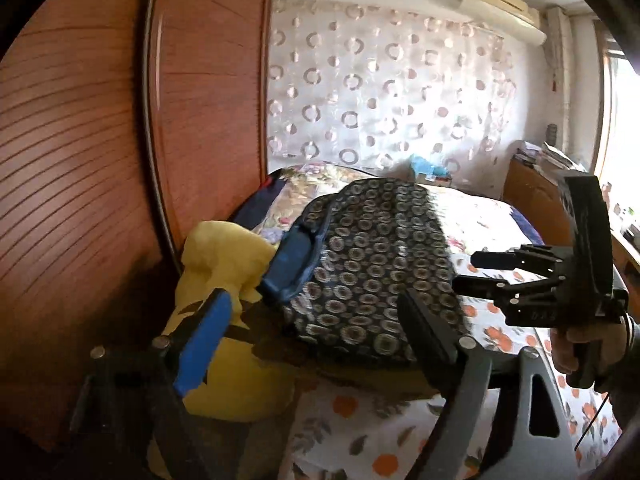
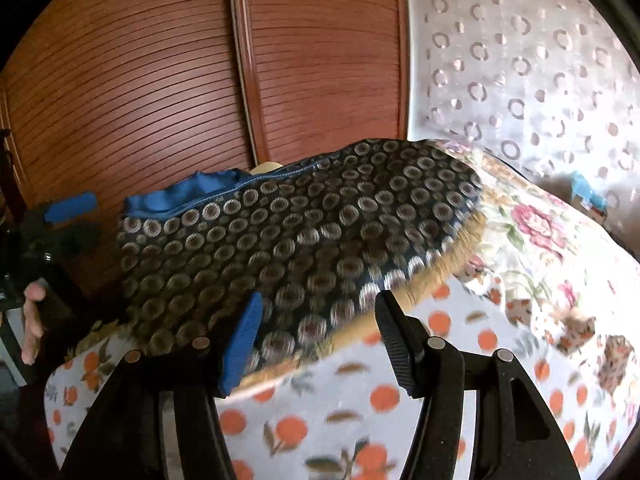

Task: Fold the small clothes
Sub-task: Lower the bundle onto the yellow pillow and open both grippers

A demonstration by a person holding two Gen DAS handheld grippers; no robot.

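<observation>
A small dark garment with a ring pattern, blue lining and a tan fleece underside lies folded on the bed; it also shows in the right wrist view. My left gripper is open, its fingers either side of the garment's near left part, holding nothing. My right gripper is open at the garment's near edge, holding nothing; it appears in the left wrist view to the garment's right. A yellow garment lies to the left, partly under the dark one.
The bed has an orange-fruit print sheet and a floral quilt behind. A wooden slatted wardrobe stands close on the left. A ring-patterned curtain hangs behind, and a wooden cabinet stands at the far right.
</observation>
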